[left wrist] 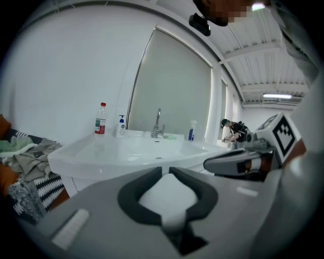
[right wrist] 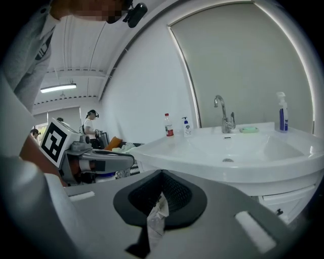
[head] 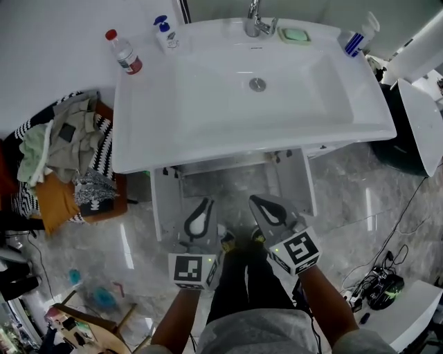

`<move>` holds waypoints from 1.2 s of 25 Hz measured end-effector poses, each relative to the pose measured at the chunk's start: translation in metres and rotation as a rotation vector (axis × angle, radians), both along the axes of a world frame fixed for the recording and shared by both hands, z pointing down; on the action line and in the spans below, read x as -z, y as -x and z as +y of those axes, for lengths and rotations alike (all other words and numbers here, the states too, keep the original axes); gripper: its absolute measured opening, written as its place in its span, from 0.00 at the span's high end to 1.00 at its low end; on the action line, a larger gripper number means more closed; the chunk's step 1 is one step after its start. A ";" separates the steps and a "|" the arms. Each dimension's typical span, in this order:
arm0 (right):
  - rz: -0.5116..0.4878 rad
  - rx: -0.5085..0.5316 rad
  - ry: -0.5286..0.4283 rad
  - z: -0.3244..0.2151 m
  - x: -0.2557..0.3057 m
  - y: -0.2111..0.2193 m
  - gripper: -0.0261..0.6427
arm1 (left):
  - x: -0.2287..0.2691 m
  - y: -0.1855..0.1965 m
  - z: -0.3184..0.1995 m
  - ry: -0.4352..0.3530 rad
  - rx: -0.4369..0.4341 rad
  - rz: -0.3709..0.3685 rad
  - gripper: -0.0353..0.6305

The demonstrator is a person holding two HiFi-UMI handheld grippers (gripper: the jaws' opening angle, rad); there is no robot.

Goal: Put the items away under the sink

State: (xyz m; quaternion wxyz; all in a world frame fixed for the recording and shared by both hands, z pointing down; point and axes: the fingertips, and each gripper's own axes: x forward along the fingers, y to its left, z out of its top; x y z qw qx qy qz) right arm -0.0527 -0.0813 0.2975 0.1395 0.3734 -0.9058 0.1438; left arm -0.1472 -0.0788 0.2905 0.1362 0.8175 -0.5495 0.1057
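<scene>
On the white sink stand a red-capped bottle, a pump bottle, a green soap bar and a blue-and-white spray bottle. Below the sink the cabinet's two doors hang open. In front of the cabinet, my left gripper and right gripper are held side by side, both shut. The left gripper holds nothing. A frayed white scrap shows at the seam of the right gripper; I cannot tell whether it is part of the pad.
A pile of clothes lies left of the sink. A white fixture stands at the right, with cables on the marble floor below it. The faucet is at the basin's back. A person stands far off.
</scene>
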 end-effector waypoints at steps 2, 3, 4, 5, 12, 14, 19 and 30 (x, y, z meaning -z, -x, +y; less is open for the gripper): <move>-0.003 0.000 0.020 -0.005 -0.020 -0.002 0.97 | -0.018 -0.007 -0.007 0.006 -0.006 0.001 0.87; -0.005 0.001 0.029 -0.007 -0.029 -0.002 0.97 | -0.026 -0.009 -0.010 0.008 -0.009 0.000 0.87; -0.007 0.001 0.034 -0.009 -0.037 -0.002 0.97 | -0.034 -0.011 -0.013 0.009 -0.011 -0.001 0.87; -0.009 -0.001 0.040 -0.012 -0.045 -0.002 0.97 | -0.042 -0.012 -0.016 0.011 -0.011 -0.002 0.87; -0.042 -0.020 0.093 -0.027 -0.106 -0.001 0.97 | -0.101 -0.016 -0.033 0.038 -0.005 -0.025 0.87; -0.038 -0.011 0.096 -0.033 -0.122 0.003 0.97 | -0.115 -0.014 -0.037 0.045 0.001 -0.040 0.87; -0.057 -0.018 0.117 -0.050 -0.163 0.005 0.97 | -0.155 -0.013 -0.049 0.071 0.017 -0.055 0.87; -0.089 -0.052 0.061 -0.088 -0.260 0.010 0.97 | -0.266 -0.027 -0.095 0.013 0.006 -0.059 0.87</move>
